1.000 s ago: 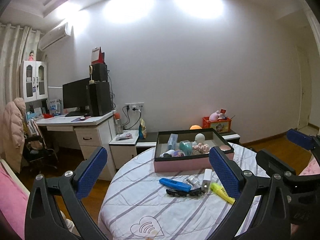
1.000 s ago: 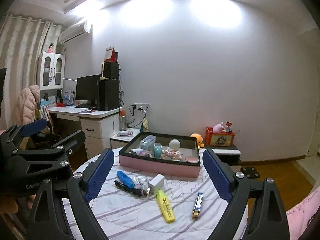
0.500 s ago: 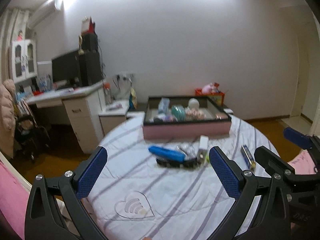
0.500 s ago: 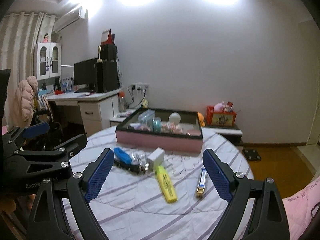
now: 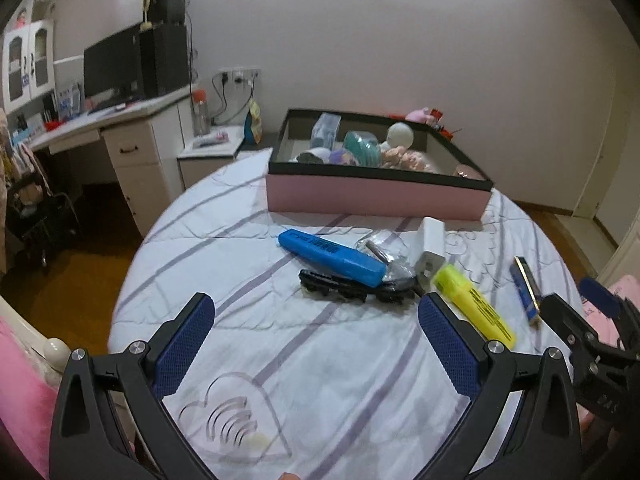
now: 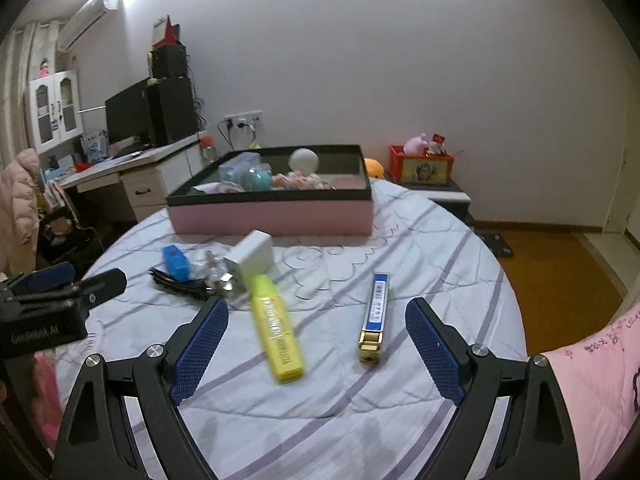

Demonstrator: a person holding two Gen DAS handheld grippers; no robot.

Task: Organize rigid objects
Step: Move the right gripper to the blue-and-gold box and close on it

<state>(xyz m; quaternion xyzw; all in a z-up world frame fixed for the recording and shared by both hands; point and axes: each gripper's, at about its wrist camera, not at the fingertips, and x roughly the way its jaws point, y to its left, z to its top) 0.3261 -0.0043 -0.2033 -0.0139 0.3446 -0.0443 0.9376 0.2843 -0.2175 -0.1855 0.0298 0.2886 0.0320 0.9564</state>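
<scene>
On the round table lie a blue marker (image 5: pixel 331 257), a black hair clip (image 5: pixel 348 287), a white charger (image 5: pixel 431 245), a yellow highlighter (image 5: pixel 474 305) and a blue-and-gold lighter (image 5: pixel 525 289). My left gripper (image 5: pixel 316 344) is open and empty, above the table short of the clip. My right gripper (image 6: pixel 318 340) is open and empty; the yellow highlighter (image 6: pixel 276 336) and the lighter (image 6: pixel 375 316) lie between its fingers' lines. The charger (image 6: pixel 251 258) and blue marker (image 6: pixel 175 262) lie farther left. The pink box (image 6: pixel 272 216) holds several small items.
The pink box with a black rim (image 5: pixel 376 200) stands at the table's far side. A white striped cloth (image 5: pixel 312 380) covers the table. A desk with a monitor (image 5: pixel 120 128) stands left. A red crate (image 6: pixel 422 168) sits on a low stand behind the table.
Both grippers have tilted down and moved closer to the table, so the loose objects look larger and nearer. Both stay open and empty.
</scene>
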